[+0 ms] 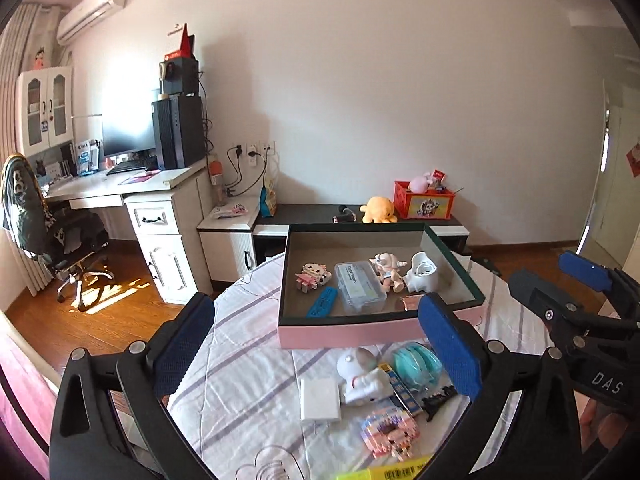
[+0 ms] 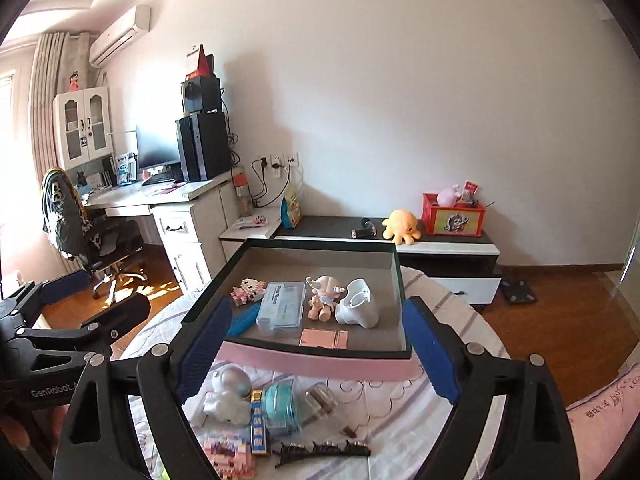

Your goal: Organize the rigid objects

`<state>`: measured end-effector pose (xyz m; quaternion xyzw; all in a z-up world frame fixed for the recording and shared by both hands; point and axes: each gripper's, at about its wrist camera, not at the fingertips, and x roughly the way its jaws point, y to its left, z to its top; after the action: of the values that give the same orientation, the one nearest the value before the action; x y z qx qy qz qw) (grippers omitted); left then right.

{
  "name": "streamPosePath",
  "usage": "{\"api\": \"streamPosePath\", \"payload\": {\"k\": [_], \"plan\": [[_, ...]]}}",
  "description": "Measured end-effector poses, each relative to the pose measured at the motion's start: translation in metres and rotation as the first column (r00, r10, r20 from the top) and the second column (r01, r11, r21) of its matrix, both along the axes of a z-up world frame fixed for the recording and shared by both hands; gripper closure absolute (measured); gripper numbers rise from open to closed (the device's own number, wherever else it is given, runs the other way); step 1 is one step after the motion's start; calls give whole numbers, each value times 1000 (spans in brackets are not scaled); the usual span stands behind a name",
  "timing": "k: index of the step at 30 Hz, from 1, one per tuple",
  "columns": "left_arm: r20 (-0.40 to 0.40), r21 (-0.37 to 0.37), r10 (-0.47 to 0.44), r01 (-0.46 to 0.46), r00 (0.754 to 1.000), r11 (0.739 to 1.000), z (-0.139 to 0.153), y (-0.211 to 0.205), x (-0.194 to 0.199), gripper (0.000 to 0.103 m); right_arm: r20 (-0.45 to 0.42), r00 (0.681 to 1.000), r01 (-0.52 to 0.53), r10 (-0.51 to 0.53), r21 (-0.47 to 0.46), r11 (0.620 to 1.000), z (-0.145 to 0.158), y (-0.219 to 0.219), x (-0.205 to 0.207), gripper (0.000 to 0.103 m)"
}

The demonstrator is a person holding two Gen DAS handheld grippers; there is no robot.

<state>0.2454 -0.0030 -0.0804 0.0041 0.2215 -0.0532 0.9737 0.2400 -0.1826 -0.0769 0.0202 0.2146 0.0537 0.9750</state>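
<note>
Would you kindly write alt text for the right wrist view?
Open right gripper hangs empty above a pink-sided tray holding a clear case, a doll and small toys; more toys lie on the striped bedsheet in front.

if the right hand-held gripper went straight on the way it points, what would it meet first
Probably the pink box's near wall; the right hand-held gripper stands open with nothing between its pads, though depth is unclear.

Light: bright daylight from the left, sun patch on floor; glare: monitor washed out; focus: sharp; edges: fisheye bowing, dark vignette
</note>
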Motion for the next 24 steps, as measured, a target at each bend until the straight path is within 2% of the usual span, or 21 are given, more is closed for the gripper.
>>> {"api": "streamPosePath", "payload": {"k": [5,12,18,24], "plan": [[62,10,28,-29,998,1000,8,-3,-58,0,55,998,18,-19,16,1000,10,1,-62,10],[155,44,47,-55,987,998,19,-4,-118,0,111,992,59,-61,23,998,18,2,-119,9],[186,31,48,-55,981,998,24,-6,-139,0,150,985,84,-85,11,996,27,1,-148,9],[211,36,60,-69,976,997,25,-8,-147,0,162,983,84,-85,14,996,29,3,-158,9]]}}
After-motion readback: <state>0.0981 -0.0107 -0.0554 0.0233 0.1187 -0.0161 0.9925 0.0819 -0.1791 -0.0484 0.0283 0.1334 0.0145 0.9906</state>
